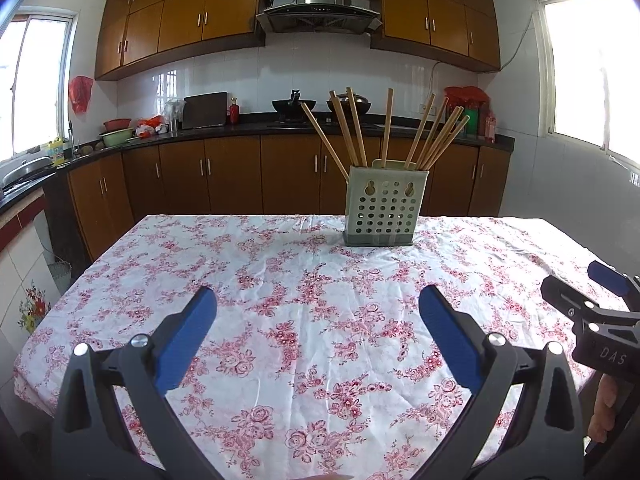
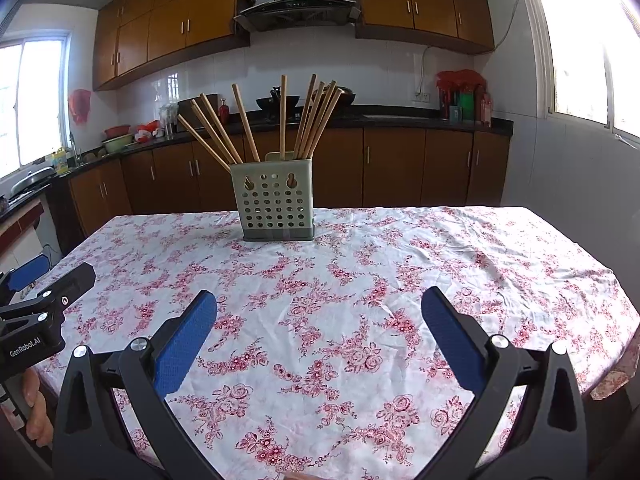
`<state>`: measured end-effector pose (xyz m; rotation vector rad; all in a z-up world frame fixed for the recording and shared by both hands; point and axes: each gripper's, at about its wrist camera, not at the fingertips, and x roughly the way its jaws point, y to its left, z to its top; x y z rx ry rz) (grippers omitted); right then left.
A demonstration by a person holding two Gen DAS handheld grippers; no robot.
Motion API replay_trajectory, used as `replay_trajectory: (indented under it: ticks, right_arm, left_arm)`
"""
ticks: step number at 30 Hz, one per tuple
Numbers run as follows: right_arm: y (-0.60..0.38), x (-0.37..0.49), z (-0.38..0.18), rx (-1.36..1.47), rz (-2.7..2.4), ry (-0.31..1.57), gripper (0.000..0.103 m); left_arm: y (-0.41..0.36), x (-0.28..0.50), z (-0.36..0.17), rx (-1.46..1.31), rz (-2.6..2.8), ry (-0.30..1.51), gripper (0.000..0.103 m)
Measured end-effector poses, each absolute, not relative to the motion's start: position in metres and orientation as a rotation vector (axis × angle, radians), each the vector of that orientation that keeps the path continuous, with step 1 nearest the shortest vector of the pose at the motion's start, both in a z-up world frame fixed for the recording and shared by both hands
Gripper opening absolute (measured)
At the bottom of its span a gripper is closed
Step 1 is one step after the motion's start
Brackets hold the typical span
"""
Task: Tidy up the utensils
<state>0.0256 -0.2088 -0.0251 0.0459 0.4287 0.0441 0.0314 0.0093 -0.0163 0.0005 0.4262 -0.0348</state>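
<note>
The chopsticks [image 1: 384,128] all stand in the holder [image 1: 382,208] at the far side of the table [image 1: 120,264]; nothing lies loose, so the task looks finished or barely begun. Left gripper [image 1: 318,304] and right gripper [image 2: 318,304] are both wide open and empty. Each view shows the other gripper at its edge

Premises: a domestic kitchen. Brown wooden wall cabinets [image 1: 180,24] and matching base cabinets [image 1: 240,176] run along the far wall under a dark countertop [image 1: 248,127], with a steel range hood [image 1: 320,4] above two black woks [image 1: 294,105] on the hob, white wall tiles [image 1: 248,76] behind, and a sink with tap [image 1: 71,136] and basins at the far left below a window [image 1: 36,80]. In the near ground stands a table under a pink floral tablecloth [image 1: 280,320], with a perforated holder of wooden chopsticks [image 1: 384,208] on it.
</note>
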Motion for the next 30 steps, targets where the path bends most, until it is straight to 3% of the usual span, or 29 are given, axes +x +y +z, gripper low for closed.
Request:
replay_trajectory:
  ticks: [30]
  right_arm:
    - [-0.2118,0.0254,-0.0250,0.055,0.039,0.433,0.101]
  left_arm:
    - [0.0031,0.0313,-0.0163,0.012,-0.050,0.426,0.099]
